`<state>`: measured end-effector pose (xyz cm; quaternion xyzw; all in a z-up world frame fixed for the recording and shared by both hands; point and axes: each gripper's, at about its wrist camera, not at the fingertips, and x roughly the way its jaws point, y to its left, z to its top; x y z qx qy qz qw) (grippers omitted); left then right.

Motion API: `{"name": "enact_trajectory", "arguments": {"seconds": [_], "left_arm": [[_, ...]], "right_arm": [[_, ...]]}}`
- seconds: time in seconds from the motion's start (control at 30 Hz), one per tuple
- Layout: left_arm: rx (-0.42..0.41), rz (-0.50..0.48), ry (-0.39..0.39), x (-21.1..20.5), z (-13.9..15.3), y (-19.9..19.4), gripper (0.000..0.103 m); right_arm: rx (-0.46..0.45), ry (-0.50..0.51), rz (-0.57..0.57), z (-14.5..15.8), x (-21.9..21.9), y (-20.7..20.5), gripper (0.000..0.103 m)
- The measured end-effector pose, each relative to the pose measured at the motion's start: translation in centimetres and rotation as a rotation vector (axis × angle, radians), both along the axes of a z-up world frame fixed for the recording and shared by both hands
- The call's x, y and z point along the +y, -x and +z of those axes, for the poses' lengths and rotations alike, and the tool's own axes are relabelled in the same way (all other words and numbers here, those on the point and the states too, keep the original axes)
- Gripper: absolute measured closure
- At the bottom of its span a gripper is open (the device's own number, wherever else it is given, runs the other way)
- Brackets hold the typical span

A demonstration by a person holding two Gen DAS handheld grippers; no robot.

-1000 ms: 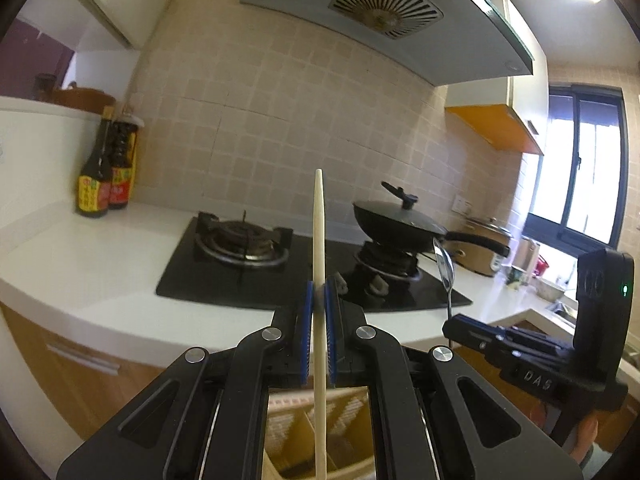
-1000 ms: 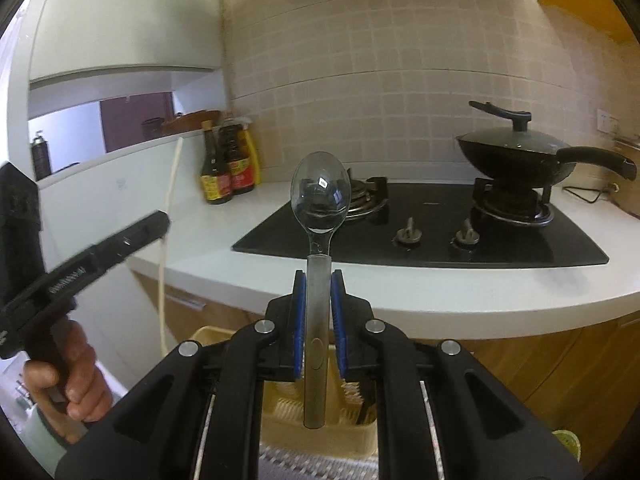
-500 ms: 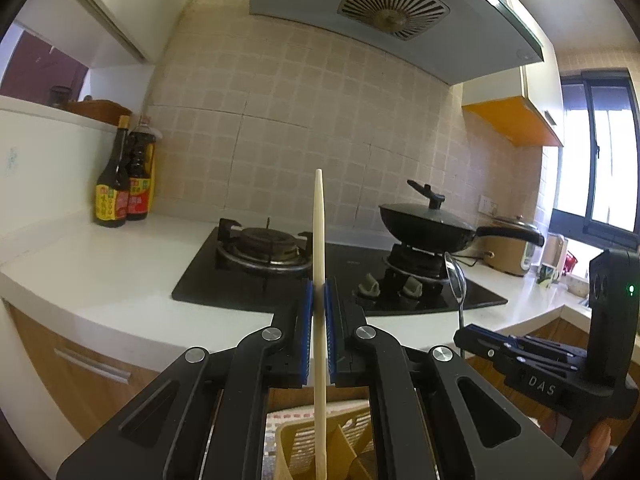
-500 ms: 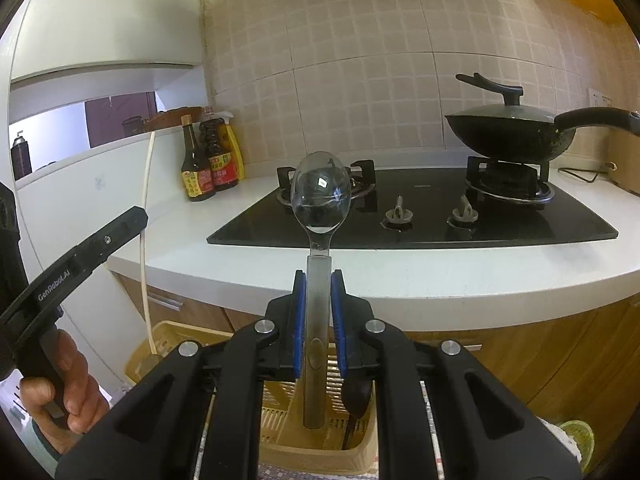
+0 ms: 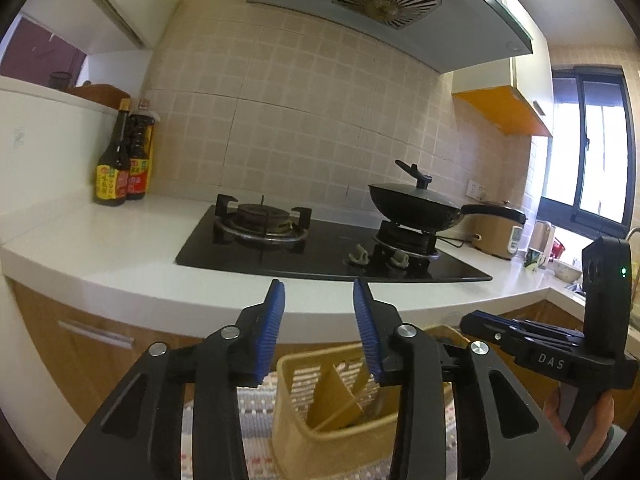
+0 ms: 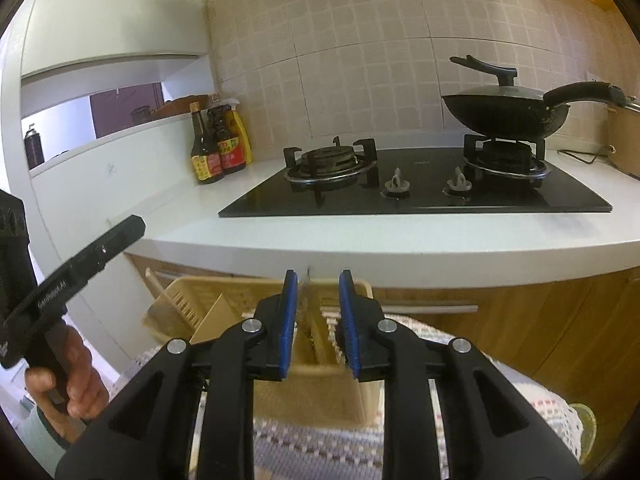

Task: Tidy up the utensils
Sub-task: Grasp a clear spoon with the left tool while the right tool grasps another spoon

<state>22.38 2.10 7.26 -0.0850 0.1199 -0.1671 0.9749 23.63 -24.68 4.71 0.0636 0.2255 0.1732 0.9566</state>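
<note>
Both grippers, the left gripper (image 5: 319,304) and the right gripper (image 6: 318,296), hang with jaws apart and empty above the yellow basket (image 5: 298,424). A blurred utensil (image 6: 308,300) sits in its compartments, so this drop-off looks done; whether more remains cannot be told.

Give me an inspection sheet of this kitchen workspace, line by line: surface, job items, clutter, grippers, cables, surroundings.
Surface: white countertop with a black gas hob set in it; patterned cloth below the grippers.
Job's things: yellow utensil basket on the cloth, dividers inside; contents unclear.
Clutter: sauce bottles by the wall; lidded wok on the right burner; rice cooker.
Grippers: left gripper open, empty; right gripper open above the basket.
Cables: black cord on the counter beside the hob.
Surroundings: tiled wall, range hood, window, wooden cabinets.
</note>
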Motion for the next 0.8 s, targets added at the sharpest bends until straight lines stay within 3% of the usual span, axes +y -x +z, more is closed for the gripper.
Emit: {"name": "enact_trajectory", "arguments": {"seconds": [0.2,0.43,0.6,0.8], "left_arm": [[0.009,-0.03,0.014,1.2,0.8,3.2,0.061],[0.021,-0.064,0.009,1.8,1.9,7.6,0.053],[0.122,-0.065,-0.065,1.6,1.4,9.8,0.052],[0.301,-0.081,-0.18,1.2,-2.3,11.5,0.052]], "right_arm": [[0.016,-0.001,-0.004,0.6,-0.7,3.3,0.076],[0.058,0.011,-0.002,1.3,-0.4,7.0,0.076],[0.14,0.037,0.006,0.6,0.5,9.5,0.076],[0.276,0.067,0.039,-1.7,1.8,11.0,0.076]]}}
